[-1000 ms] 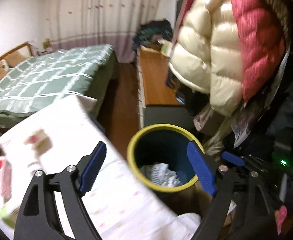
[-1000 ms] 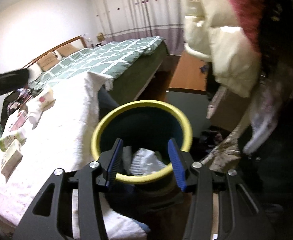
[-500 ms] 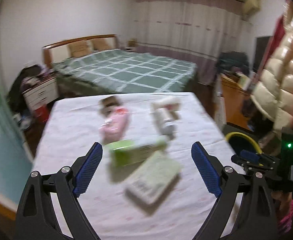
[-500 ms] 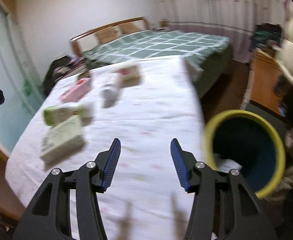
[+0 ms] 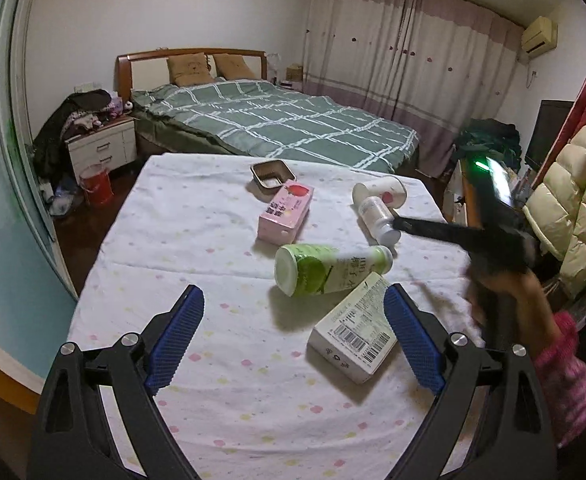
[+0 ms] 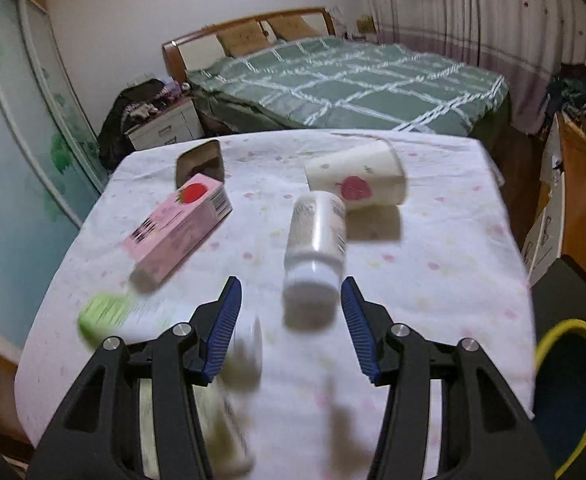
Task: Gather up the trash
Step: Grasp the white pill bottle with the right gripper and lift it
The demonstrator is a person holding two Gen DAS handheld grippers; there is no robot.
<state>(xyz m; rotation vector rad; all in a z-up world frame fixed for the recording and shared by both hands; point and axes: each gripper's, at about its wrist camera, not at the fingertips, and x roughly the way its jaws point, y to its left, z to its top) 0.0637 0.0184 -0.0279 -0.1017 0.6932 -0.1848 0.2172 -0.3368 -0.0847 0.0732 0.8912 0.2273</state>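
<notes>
Trash lies on a white cloth-covered table (image 5: 197, 240): a green-and-white bottle (image 5: 329, 268), a white carton with a barcode (image 5: 357, 334), a pink box (image 5: 287, 212), a white pill bottle (image 5: 377, 216), a paper cup (image 5: 381, 190) and a small foil tray (image 5: 273, 174). My left gripper (image 5: 293, 336) is open above the table, just short of the green bottle and carton. My right gripper (image 6: 289, 320) is open, with the white pill bottle (image 6: 315, 248) lying just ahead between its fingers, untouched. The paper cup (image 6: 357, 178) and pink box (image 6: 177, 226) lie beyond.
A yellow-rimmed blue bin (image 6: 573, 396) stands off the table's right edge. A green-quilted bed (image 5: 285, 120) lies beyond the table, with a nightstand (image 5: 101, 148) to its left. Puffy jackets (image 5: 577, 200) hang at the right. The right gripper's arm (image 5: 493, 240) crosses the left wrist view.
Both grippers have swung away from the bin to face the table. The right gripper has closed in on the white pill bottle. Both stay open and empty.
</notes>
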